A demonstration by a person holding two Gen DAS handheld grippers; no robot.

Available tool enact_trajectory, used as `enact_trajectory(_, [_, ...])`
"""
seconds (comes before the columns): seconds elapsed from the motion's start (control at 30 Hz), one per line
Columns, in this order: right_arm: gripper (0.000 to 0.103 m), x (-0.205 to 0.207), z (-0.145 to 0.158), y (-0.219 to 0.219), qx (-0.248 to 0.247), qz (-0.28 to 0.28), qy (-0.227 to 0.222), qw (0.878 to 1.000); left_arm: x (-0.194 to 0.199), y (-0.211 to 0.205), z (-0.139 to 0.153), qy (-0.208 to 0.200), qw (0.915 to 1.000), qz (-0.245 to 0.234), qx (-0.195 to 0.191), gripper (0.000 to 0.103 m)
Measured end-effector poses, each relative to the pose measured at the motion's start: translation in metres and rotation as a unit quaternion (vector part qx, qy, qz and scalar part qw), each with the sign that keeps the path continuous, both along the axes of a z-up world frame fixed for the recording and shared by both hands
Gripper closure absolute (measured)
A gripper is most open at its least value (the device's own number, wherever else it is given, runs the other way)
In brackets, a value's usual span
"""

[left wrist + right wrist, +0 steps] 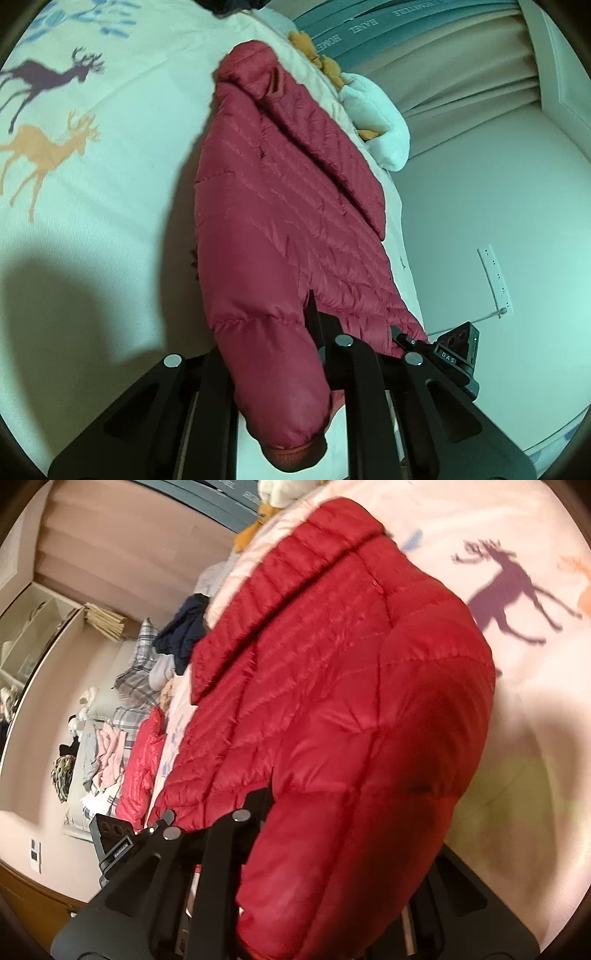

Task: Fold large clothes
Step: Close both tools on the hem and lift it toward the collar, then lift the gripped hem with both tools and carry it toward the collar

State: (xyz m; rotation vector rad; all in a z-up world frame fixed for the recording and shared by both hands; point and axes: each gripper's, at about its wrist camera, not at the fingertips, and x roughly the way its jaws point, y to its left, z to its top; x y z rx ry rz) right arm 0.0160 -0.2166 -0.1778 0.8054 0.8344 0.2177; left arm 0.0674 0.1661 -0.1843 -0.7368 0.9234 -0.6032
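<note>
- Red quilted puffer jacket (280, 206): lay spread on the bed cover (110, 184), hood end away from the cameras, hem and one sleeve nearest them.
- Left gripper (314, 321): jaws drawn nearly together, pinching the jacket's hem fabric.
- Right gripper (258, 805): jaws likewise closed down on the jacket's near edge; the puffed sleeve draped over and hid one finger.
- Bed cover: pale, printed with purple and orange deer.
- Stuffed toys (369, 107): white and orange, by the bed's far edge.
- Heap of clothes (110, 753): lying beyond the jacket, right wrist view.
</note>
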Motion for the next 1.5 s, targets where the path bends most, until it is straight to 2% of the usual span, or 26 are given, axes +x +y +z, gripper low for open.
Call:
enact_trajectory(0.27, [0.088, -0.011, 0.032, 0.006, -0.011, 0.030, -0.052, 0.998, -0.010, 0.001, 0.023, -0.044, 0.9990, -0.009, 0.000, 0.091])
enact_trajectory(0.5, [0.089, -0.017, 0.058, 0.012, -0.030, 0.053, -0.074, 0.995, -0.013, -0.002, 0.042, -0.074, 0.9971, -0.017, -0.009, 0.091])
enact_trajectory(1.0, [0.090, -0.019, 0.101, 0.030, -0.077, 0.036, -0.057, 0.995, -0.010, -0.006, 0.072, -0.131, 0.9891, -0.064, -0.022, 0.091])
enact_trajectory(1.17, [0.090, -0.015, 0.108, 0.036, -0.094, 0.023, -0.051, 0.994, -0.009, -0.006, 0.076, -0.146, 0.9854, -0.085, -0.024, 0.091])
enact_trajectory(1.5, [0.090, -0.005, 0.109, 0.044, -0.128, -0.009, -0.026, 0.991, -0.004, 0.009, 0.074, -0.161, 0.9788, -0.112, -0.059, 0.091])
